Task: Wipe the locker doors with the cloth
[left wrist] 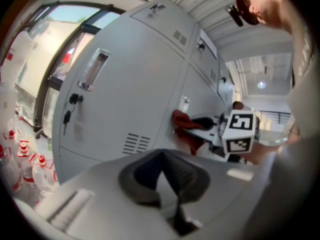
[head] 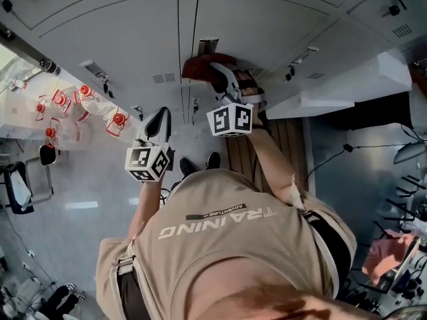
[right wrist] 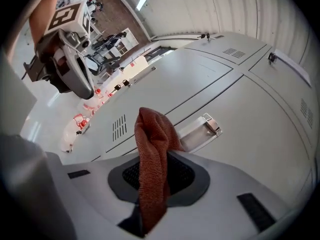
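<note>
Right claw (right wrist: pixel 151 170): jaws closed on a rust-red cloth (right wrist: pixel 152 154). The cloth is pinched along its lower fold, and its free end stands up past the jaw tips. In the head view this claw (head: pixel 221 80) points at the grey locker doors (head: pixel 113 32), with the cloth (head: pixel 199 65) bunched at its tip. The cloth sits at the seam between two doors, just below a recessed handle (head: pixel 207 46). In the left gripper view the cloth (left wrist: pixel 184 124) appears to lie against the door face.

Right arm: the forearm (head: pixel 270 162) reaches forward from the torso, nearly straight. The hand is under the marker cube (head: pixel 230 120), which stands between the body and the lockers.

Left claw (left wrist: pixel 164 171): jaws together, with nothing between them. In the head view it (head: pixel 159 120) is held lower and closer to the body than the right claw. It is apart from the door and to the left of the cloth. Its own marker cube (head: pixel 148 162) sits over the hand, with the arm bent at the person's side.

Surroundings: the locker door (right wrist: pixel 210 84) ahead of the right claw bears the handle (right wrist: pixel 200 133) just beside the cloth, with a vent grille (right wrist: pixel 119 128) farther along. A key (left wrist: pixel 67 115) hangs from a lock on the door (left wrist: pixel 130 84) facing the left claw. Clear bottles with red caps (head: pixel 80 105) stand on the floor (head: pixel 87 199) at the left, near the base of the lockers.
</note>
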Motion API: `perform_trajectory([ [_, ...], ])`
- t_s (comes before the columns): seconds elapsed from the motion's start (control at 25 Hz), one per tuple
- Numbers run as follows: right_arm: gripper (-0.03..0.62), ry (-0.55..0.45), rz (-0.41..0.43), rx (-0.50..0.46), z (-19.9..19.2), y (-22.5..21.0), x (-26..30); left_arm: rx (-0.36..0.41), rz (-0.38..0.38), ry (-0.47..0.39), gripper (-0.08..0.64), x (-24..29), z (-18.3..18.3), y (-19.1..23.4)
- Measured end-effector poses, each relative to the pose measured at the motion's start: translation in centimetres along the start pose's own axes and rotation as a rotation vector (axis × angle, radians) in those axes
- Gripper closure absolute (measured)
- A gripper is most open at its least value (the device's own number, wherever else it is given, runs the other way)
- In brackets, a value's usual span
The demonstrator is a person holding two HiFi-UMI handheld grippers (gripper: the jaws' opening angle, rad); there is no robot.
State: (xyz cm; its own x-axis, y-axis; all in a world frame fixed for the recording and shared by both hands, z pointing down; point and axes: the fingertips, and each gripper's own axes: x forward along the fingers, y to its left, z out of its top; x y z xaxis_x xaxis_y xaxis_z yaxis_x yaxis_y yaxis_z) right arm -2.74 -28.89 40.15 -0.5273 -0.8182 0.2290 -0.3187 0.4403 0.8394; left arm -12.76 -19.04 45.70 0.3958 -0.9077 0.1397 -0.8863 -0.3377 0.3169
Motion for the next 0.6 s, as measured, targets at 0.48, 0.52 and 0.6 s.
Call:
perform_trajectory([
  [0.48,0.541,0.196,0.335,0.013,-8.4,13.1,3.9,-0.017,0.011,0.017,0.554,-0.5,-0.9,0.6],
  [0.52,0.541,0.21,0.355,0.021,-8.9,13.8,4.0,-0.017,0.009,0.02,0.554,-0.5,-1.0,0.6],
  [0.6,0.541,0.226,0.381,0.036,-9.7,14.7,4.2,-0.015,0.003,0.024,0.554,-0.4,-1.1,0.4],
])
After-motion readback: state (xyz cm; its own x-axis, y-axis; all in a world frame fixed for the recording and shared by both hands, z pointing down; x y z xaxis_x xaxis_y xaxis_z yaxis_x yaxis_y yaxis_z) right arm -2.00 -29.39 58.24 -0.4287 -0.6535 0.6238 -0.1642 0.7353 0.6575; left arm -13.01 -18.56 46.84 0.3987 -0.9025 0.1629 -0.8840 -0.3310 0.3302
